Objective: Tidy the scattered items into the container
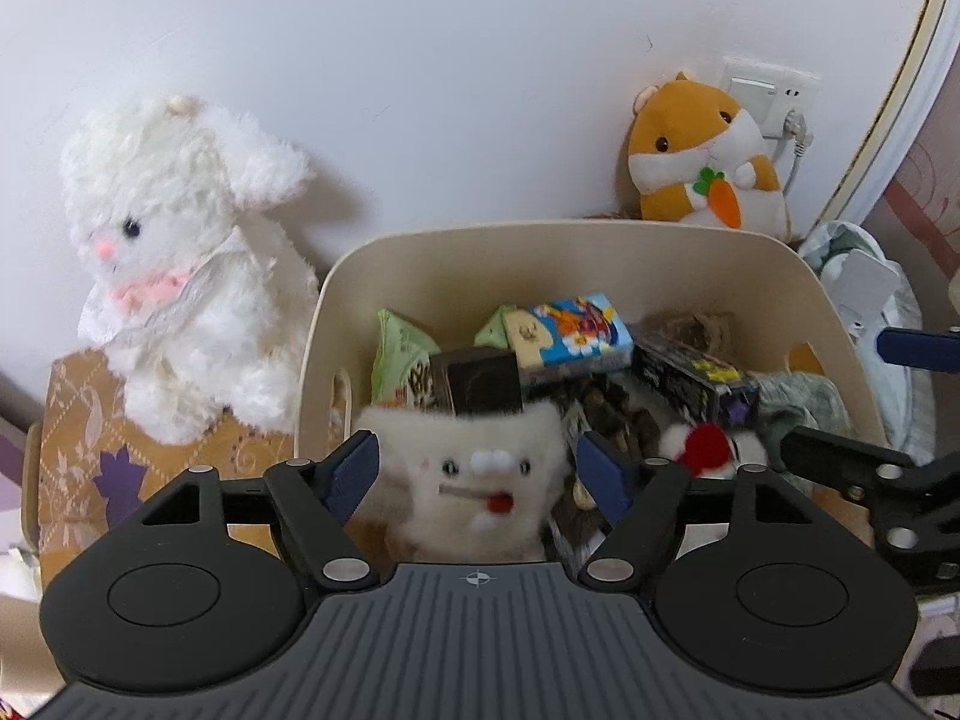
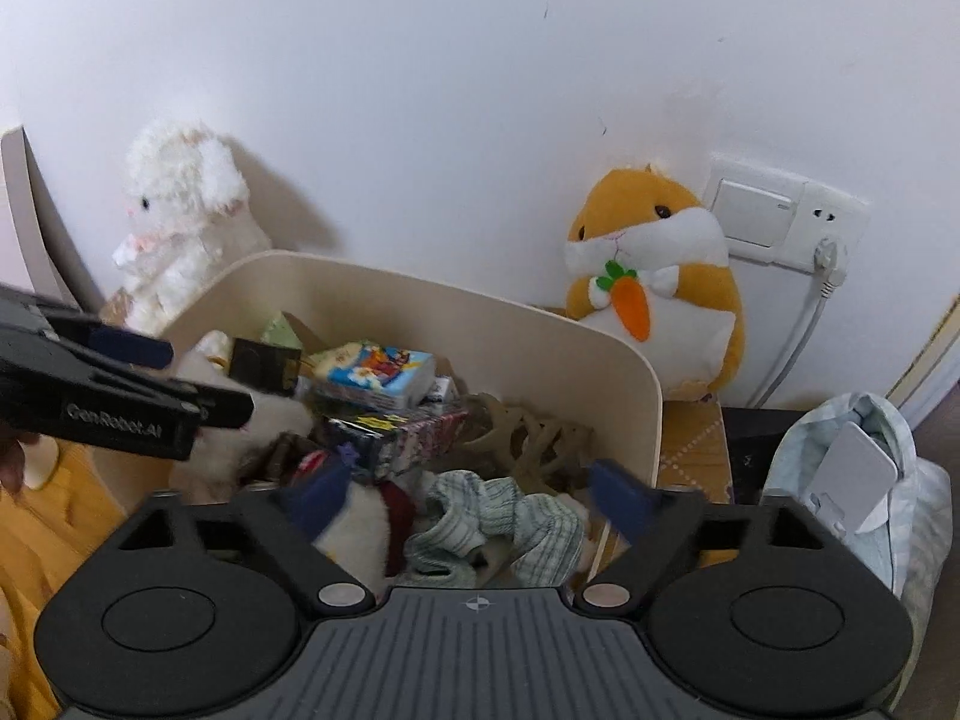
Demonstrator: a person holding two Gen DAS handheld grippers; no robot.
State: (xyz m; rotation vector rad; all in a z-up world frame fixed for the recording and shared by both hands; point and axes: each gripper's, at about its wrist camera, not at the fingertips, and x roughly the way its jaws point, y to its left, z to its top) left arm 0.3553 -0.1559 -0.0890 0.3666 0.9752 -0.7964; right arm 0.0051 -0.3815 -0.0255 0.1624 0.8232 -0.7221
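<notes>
Item: cream container [image 1: 612, 252], open-topped, standing against the wall and already crowded with a blue picture box [image 1: 576, 330], a green packet [image 1: 399, 354] and dark boxes. Left hand-held gripper [image 1: 477, 471]: jaws apart, blue pads clear on either side of a small white plush toy [image 1: 474, 480]; nothing clamped. The toy sat at the near edge of the container, upright, face turned toward the camera and slightly blurred, its long axis running roughly vertical; judged to have been let go there so it would settle on the pile. Right hand-held gripper [image 2: 477, 495]: jaws wide apart above a striped green cloth [image 2: 498, 525], crumpled at the container's near corner, no clear long axis. Outside the container: white rabbit [image 1: 180, 264] and orange hamster [image 1: 702, 156], both seated against the wall.
</notes>
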